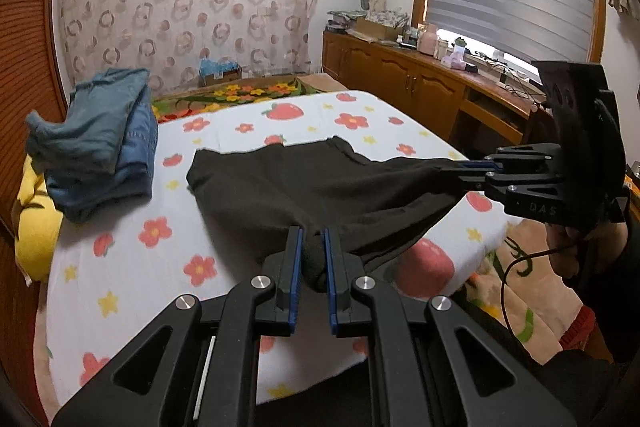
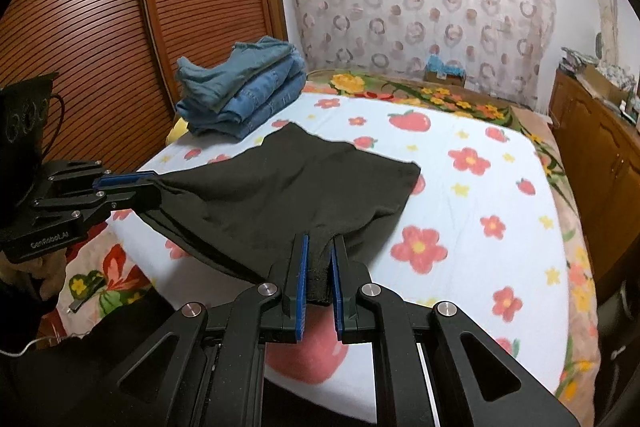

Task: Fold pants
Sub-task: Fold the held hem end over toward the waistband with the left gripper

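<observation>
Black pants [image 1: 304, 183] lie spread over the near part of a flowered bed, their near edge lifted off the sheet and the far end resting on it. My left gripper [image 1: 313, 233] is shut on a bunched corner of that near edge. My right gripper [image 2: 320, 241] is shut on the other corner. Each wrist view shows the other gripper from the side: the right gripper [image 1: 466, 173] at the right, the left gripper [image 2: 154, 183] at the left, both clamping black cloth. The pants [image 2: 288, 187] sag between the two grips.
A stack of folded blue jeans [image 1: 108, 143] sits at the far left of the bed [image 1: 128, 267], by a slatted wooden wardrobe [image 2: 100, 27]. A wooden cabinet [image 1: 404, 75] cluttered with items runs along the right wall. A patterned curtain [image 2: 420, 3] hangs behind the bed.
</observation>
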The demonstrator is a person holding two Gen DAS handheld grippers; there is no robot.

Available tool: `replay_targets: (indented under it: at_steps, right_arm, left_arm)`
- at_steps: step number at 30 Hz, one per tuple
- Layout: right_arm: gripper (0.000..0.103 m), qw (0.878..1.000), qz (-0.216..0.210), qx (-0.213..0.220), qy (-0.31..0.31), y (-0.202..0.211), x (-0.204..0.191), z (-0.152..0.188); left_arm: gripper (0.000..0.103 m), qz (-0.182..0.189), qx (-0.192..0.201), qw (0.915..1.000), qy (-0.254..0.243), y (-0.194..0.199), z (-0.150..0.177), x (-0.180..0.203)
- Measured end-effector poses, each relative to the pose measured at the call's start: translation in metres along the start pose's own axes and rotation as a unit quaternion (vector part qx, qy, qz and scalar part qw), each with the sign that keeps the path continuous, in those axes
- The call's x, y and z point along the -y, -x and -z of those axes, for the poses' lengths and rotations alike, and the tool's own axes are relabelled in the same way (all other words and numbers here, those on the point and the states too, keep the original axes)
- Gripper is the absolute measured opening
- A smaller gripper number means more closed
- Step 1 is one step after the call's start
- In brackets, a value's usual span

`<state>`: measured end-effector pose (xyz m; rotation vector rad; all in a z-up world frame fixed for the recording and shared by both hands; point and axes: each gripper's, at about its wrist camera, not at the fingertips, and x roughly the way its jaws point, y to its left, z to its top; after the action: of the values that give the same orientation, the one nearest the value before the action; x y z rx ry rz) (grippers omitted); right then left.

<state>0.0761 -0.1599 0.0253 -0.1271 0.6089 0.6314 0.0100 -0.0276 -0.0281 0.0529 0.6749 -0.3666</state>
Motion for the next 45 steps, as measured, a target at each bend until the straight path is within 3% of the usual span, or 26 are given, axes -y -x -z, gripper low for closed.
replay_targets:
  at_steps: [23, 37, 45]
  right_arm:
    - [0.010, 0.999, -0.014, -0.030, -0.012, -0.016, -0.002, 0.021]
    - [0.010, 1.000, -0.023, 0.001, -0.008, 0.011, -0.008, 0.020]
    - [0.010, 1.000, -0.007, 0.006, -0.011, 0.000, 0.001, 0.016]
  left_arm:
    - [0.012, 0.013, -0.029, 0.9994, 0.018, -0.005, 0.028, -0.002]
    - [0.012, 0.024, -0.001, 0.9997, 0.010, 0.015, 0.023, 0.006]
    - [0.012, 0.016, -0.002, 0.9997, 0.019, 0.000, 0.018, -0.005]
